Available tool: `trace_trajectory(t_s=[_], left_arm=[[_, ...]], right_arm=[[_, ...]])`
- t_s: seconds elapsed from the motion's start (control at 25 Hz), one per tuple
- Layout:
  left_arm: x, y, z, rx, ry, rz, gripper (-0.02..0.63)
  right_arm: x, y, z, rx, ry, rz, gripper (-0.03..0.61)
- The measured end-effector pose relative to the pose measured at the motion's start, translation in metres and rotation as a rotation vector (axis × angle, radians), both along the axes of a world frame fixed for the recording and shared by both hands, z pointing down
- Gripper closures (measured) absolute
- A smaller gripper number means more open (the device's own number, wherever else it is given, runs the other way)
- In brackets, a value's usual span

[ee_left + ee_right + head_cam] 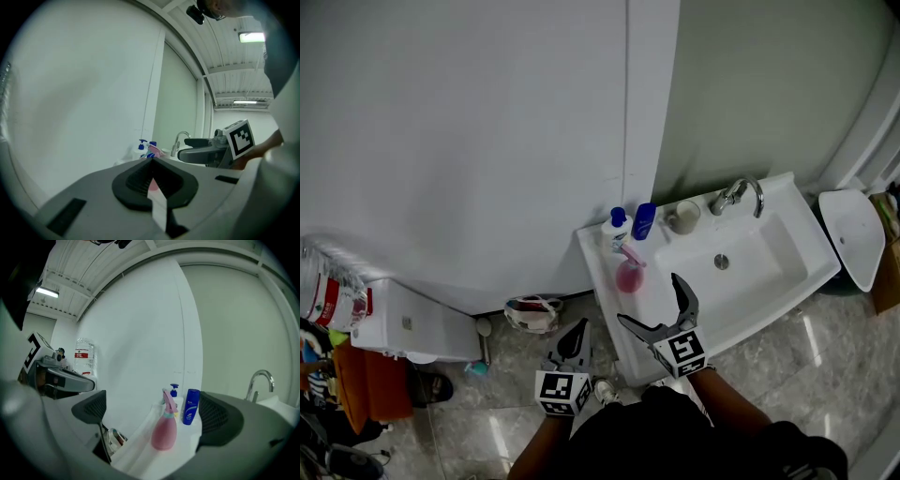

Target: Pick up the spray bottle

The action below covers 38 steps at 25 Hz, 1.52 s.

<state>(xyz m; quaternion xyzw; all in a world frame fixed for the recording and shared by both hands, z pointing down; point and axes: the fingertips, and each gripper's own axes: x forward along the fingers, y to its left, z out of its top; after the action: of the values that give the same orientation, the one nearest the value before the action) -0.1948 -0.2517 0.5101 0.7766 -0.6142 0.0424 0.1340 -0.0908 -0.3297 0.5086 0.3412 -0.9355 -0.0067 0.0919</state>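
The pink spray bottle (628, 272) stands upright on the left ledge of the white sink (769, 281). My right gripper (649, 300) is open just short of it, its jaws spread wide with nothing between them. In the right gripper view the spray bottle (164, 430) sits between and beyond the two pads, untouched by them. My left gripper (575, 342) hangs lower, left of the sink's front corner, shut and empty. In the left gripper view its jaws meet at the tip (152, 180), and the spray bottle (156, 152) peeks out just above them.
Behind the spray bottle stand a white pump bottle (617, 228) and a blue bottle (644, 221), then a cup (682, 217) and the faucet (738, 195). A white wall backs the sink. A toilet tank (412, 323) and a bag (532, 312) are at the lower left.
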Motion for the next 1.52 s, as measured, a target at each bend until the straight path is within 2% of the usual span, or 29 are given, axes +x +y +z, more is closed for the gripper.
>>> trace_trajectory(t_s=[0.16,0.28,0.52,0.68,0.76,0.84,1.04,1.12,1.32,1.52], left_arm=[[0.002,-0.010,0.000,-0.004,-0.010,-0.027,0.618],[0.002,-0.015,0.006,-0.040,-0.007,-0.050,0.618],[-0.001,-0.025,0.009,-0.036,-0.008,-0.103,0.618],[-0.005,-0.025,0.016,-0.069,-0.008,-0.127,0.618],[-0.009,-0.025,0.017,-0.072,-0.007,-0.142,0.618],[-0.013,-0.026,0.017,-0.063,-0.008,-0.157,0.618],[-0.019,-0.023,0.020,-0.083,-0.006,-0.181,0.618],[-0.020,-0.020,0.024,-0.106,-0.002,-0.188,0.618],[-0.022,-0.022,0.021,-0.073,-0.005,-0.195,0.618],[-0.025,-0.019,0.023,-0.095,-0.002,-0.206,0.618]], right_arm=[[-0.004,-0.019,0.012,-0.025,0.004,-0.026,-0.011],[-0.007,-0.034,0.021,-0.030,0.005,-0.043,-0.011],[-0.009,-0.059,0.036,0.010,0.003,-0.052,-0.008],[-0.015,-0.070,0.041,0.019,0.011,-0.065,0.010],[-0.017,-0.076,0.043,0.022,0.012,-0.066,0.055],[-0.019,-0.081,0.044,0.024,0.009,-0.064,0.138],[-0.023,-0.090,0.044,0.033,-0.006,-0.050,0.281],[-0.024,-0.092,0.046,0.035,-0.004,-0.052,0.312],[-0.027,-0.095,0.053,0.028,0.008,-0.058,0.368],[-0.030,-0.098,0.058,0.024,0.011,-0.057,0.432]])
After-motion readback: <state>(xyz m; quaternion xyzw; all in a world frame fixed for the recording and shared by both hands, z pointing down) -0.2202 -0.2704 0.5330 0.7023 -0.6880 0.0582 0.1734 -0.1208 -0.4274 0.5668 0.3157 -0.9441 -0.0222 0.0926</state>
